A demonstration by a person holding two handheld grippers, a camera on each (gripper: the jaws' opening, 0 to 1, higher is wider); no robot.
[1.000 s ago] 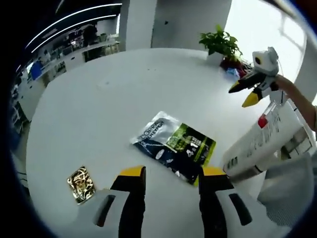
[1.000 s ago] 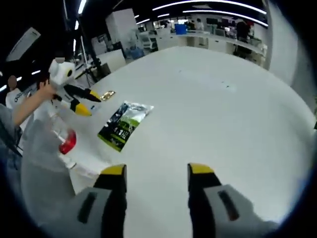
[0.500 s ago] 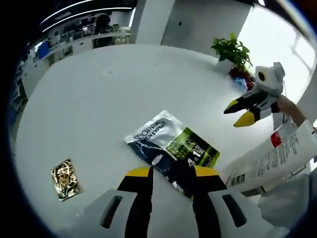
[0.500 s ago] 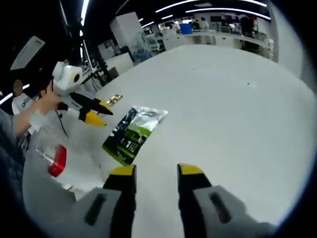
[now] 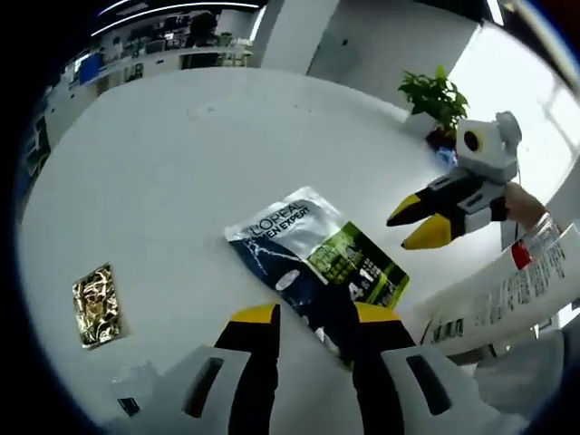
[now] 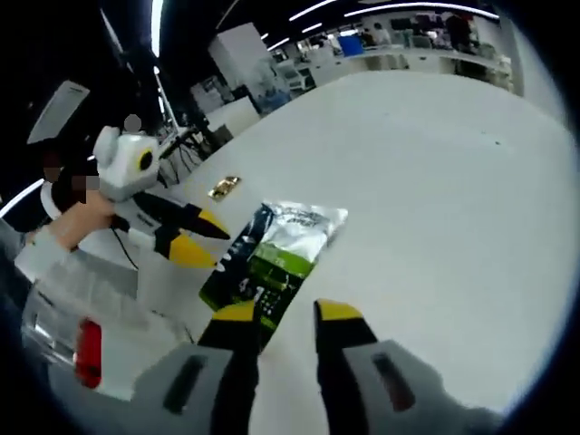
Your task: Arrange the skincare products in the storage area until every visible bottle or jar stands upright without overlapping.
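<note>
White tabletop, round, mostly bare. On it a flat foil sachet, dark blue and green with "L'Oréal Men Expert" print, lying face up near the middle. A small gold foil packet lies well apart from it, toward the table's edge. A potted plant stands at the far side.

Left gripper: yellow-tipped jaws a narrow gap apart, nothing between them, poised just over the near end of the sachet. Whether the tips touch it, I cannot tell.

Right gripper: jaws likewise slightly parted and empty, coming at the sachet's dark end from the other side. In the left gripper view it hangs above the sachet's green corner, not touching.

A white tube with a red cap and fine print lies on its side at the table's edge, close to the person's sleeve.

Progress, as judged: little or nothing done. No bottle or jar stands upright, and the tube is down. No storage area can be made out. The arranging seems still ahead; the sachet looks to be the first item addressed.
</note>
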